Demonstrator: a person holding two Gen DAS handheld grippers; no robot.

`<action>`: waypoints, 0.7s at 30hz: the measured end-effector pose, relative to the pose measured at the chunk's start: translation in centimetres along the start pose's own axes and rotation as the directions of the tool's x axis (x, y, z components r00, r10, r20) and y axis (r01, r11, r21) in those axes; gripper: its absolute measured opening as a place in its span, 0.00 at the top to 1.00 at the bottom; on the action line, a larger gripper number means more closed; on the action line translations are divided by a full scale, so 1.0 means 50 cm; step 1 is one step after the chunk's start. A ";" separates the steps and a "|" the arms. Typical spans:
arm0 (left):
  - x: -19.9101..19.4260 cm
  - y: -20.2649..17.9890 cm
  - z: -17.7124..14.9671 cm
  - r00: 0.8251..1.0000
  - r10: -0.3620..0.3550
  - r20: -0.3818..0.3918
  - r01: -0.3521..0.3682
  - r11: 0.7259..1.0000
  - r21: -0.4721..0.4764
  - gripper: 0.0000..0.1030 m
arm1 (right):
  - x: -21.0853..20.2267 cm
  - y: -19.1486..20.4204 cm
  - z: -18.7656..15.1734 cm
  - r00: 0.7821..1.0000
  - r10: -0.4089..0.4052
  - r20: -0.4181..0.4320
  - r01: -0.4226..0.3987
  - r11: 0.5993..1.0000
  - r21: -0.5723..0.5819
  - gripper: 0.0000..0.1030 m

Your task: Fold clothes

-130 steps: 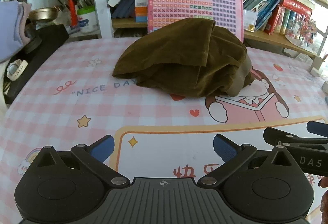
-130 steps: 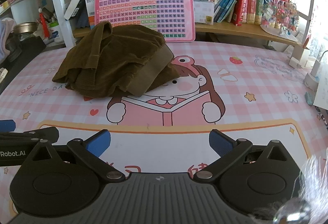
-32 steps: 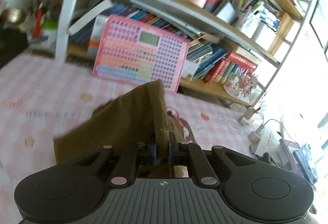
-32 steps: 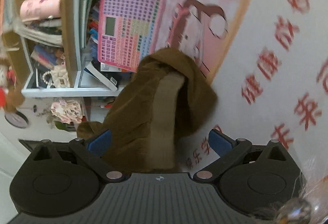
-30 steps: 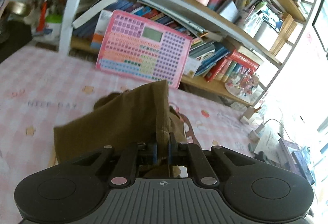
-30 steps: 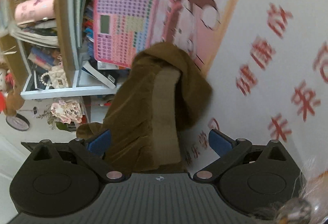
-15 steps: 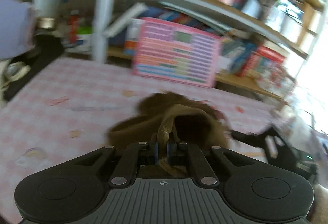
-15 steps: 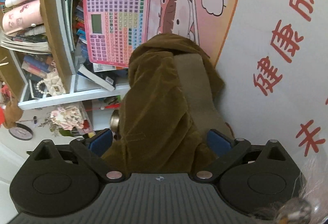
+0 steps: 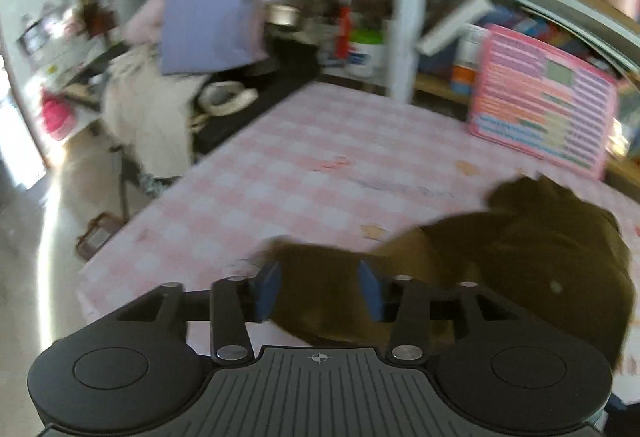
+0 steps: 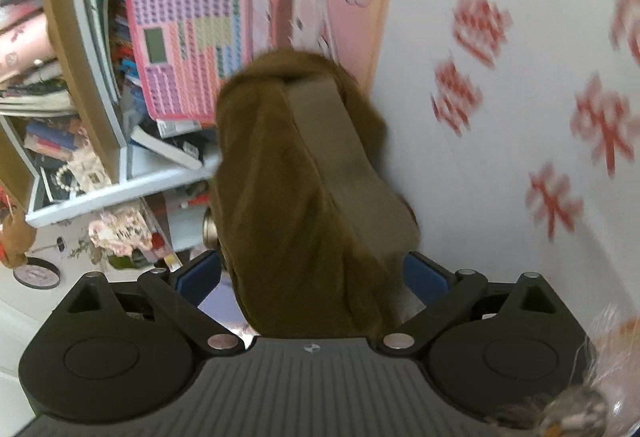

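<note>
A brown corduroy garment (image 9: 520, 261) lies bunched on the pink checked tablecloth (image 9: 304, 181). In the left wrist view my left gripper (image 9: 319, 291) is open, with a brown fold of the garment lying between its blue fingertips. In the right wrist view, which is rolled sideways, the garment (image 10: 296, 197) with its grey-brown waistband (image 10: 340, 149) fills the middle. My right gripper (image 10: 312, 275) is open, its blue fingertips on either side of the cloth.
A pink keyboard toy (image 9: 540, 105) leans against the bookshelf at the table's back. A lilac cloth (image 9: 208, 21) and a cream garment (image 9: 148, 113) hang left of the table, beside the table's left edge. Red characters (image 10: 560, 125) mark the tablecloth.
My left gripper has opened and let go of the garment, and has swung left and down toward the table. My right gripper stays open around the cloth.
</note>
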State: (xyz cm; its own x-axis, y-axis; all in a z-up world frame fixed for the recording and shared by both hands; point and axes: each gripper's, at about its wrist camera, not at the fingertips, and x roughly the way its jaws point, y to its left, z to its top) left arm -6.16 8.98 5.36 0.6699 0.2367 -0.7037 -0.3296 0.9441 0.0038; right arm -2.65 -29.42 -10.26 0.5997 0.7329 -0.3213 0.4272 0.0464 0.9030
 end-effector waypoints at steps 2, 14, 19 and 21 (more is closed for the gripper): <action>-0.006 -0.035 -0.011 0.999 -0.052 0.005 0.051 0.997 0.065 0.52 | 0.014 -0.006 -0.008 1.000 0.002 -0.030 -0.002 1.000 0.007 0.04; -0.028 -0.159 -0.054 0.975 -0.221 -0.019 0.218 0.938 0.270 0.45 | 0.047 -0.025 -0.018 0.991 0.131 0.031 -0.133 0.984 0.119 0.39; -0.025 -0.157 -0.045 0.973 -0.232 -0.011 0.226 0.939 0.259 0.45 | -0.012 0.015 0.003 0.984 0.077 0.159 -0.078 0.997 0.000 0.84; -0.024 -0.159 -0.044 0.971 -0.237 -0.005 0.231 0.938 0.257 0.45 | -0.056 0.056 0.019 0.969 0.097 0.227 -0.077 0.992 -0.095 0.87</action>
State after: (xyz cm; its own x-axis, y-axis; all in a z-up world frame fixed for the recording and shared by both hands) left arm -5.80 0.68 4.60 0.7254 0.0047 -0.6883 0.0163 0.9996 0.0240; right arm -2.51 -31.98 -7.09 0.7764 0.5603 -0.2885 0.3133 0.0540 0.9481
